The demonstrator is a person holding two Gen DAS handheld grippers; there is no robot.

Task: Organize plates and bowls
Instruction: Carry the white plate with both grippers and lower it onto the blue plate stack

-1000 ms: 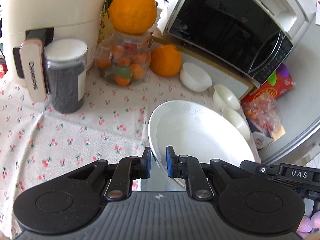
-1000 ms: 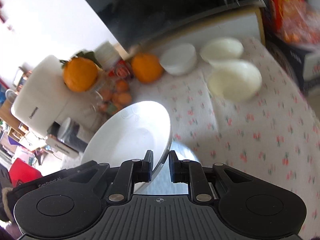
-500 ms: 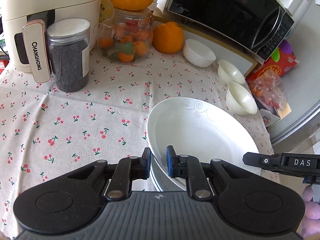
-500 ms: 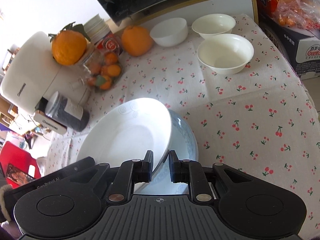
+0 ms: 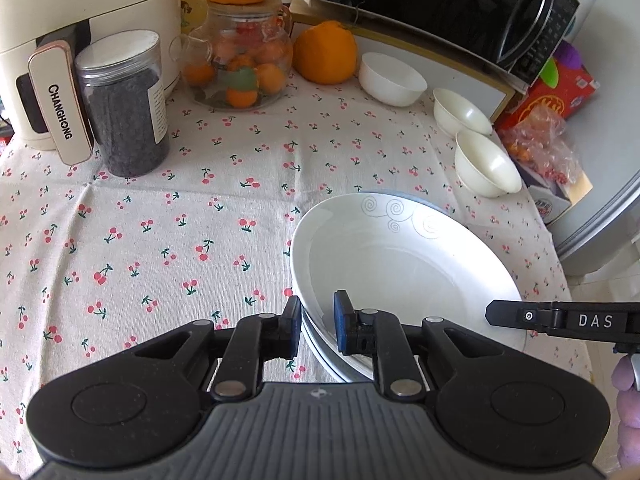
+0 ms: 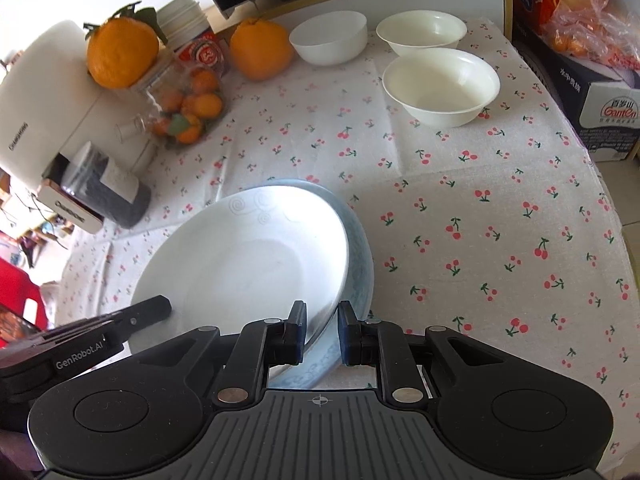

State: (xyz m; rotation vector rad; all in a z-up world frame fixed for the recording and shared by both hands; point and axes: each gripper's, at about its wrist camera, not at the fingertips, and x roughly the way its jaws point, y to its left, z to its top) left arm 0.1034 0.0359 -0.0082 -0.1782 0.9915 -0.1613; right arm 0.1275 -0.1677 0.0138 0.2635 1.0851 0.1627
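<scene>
White plate (image 5: 400, 256) with grey swirl marks sits on top of a bluish plate (image 6: 358, 248) on the bench (image 5: 160, 216), its rim at about 7 o'clock in the left view passing between the left gripper (image 5: 316, 326) fingers. Left fingers narrow, clamped on that rim; right gripper (image 6: 322, 330) fingers equally narrow, pinching the white plate's opposite rim at roughly 5 o'clock in the right view. Three small white bowls (image 6: 440, 84) stand well apart, toward 1 o'clock.
</scene>
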